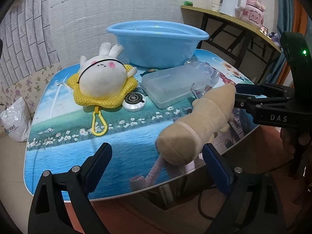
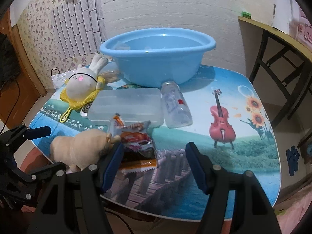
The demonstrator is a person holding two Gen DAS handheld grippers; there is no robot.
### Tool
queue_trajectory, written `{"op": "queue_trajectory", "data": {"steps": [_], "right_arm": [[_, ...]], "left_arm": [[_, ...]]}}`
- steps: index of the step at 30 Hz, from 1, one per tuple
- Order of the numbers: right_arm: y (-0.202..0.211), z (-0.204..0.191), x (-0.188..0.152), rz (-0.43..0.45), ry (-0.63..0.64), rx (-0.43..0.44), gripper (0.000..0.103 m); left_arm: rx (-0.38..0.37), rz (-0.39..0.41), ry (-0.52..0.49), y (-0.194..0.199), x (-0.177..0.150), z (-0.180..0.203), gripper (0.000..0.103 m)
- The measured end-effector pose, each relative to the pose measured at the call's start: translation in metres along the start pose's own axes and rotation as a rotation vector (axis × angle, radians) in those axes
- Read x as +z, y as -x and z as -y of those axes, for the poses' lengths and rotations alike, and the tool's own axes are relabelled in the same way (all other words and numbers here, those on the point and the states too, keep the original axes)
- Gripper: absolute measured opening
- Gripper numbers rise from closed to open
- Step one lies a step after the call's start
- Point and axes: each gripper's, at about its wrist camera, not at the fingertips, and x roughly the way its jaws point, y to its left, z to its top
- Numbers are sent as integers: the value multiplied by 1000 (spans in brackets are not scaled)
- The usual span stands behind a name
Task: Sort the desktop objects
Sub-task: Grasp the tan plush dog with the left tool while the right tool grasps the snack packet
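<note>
Far left of tabletop (image 2: 253,152): white rabbit plush (image 1: 103,78) lying on a yellow mesh pad (image 1: 85,97), a round white tin (image 1: 134,101) touching the pad's near edge. Blue basin (image 2: 158,58) behind, toward the wall. Mid-table: clear plastic box (image 2: 126,105), with a clear bottle (image 2: 175,105) lying on its side just beside the box's right end.

Near edge: tan plush toy (image 1: 195,128) lying on the tabletop. Left gripper (image 1: 156,167) jaws wide apart; the toy's rounded end sits between them, close against the right pad, pads not pressing it as far as the left wrist view shows.

Right of the toy: orange snack packet (image 2: 136,142) leaning by the box. Right gripper (image 2: 154,165) jaws apart, packet's lower corner between them beside the left pad, contact unclear
</note>
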Motion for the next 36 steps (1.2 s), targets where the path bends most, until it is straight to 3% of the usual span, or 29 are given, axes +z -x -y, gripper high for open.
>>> {"op": "queue_trajectory", "data": {"steps": [3,17,19,23,36], "right_arm": [[-3,-6,6,9,14,15,66],[-10,-32,23,47,57,76,66],[-9,-28,23,45,44,74,66],[-8,-19,19,32,18,62,66],[-19,-19,5,-35,25,47,66]], "left_arm": [[11,-11,2,-2,0,-1,102],[13,9,7,-1,0,-6,102],[15,11,14,0,0,-9,94],[-39,15,29,0,-1,-11,61],[13,74,55,17,3,-22,59]]}}
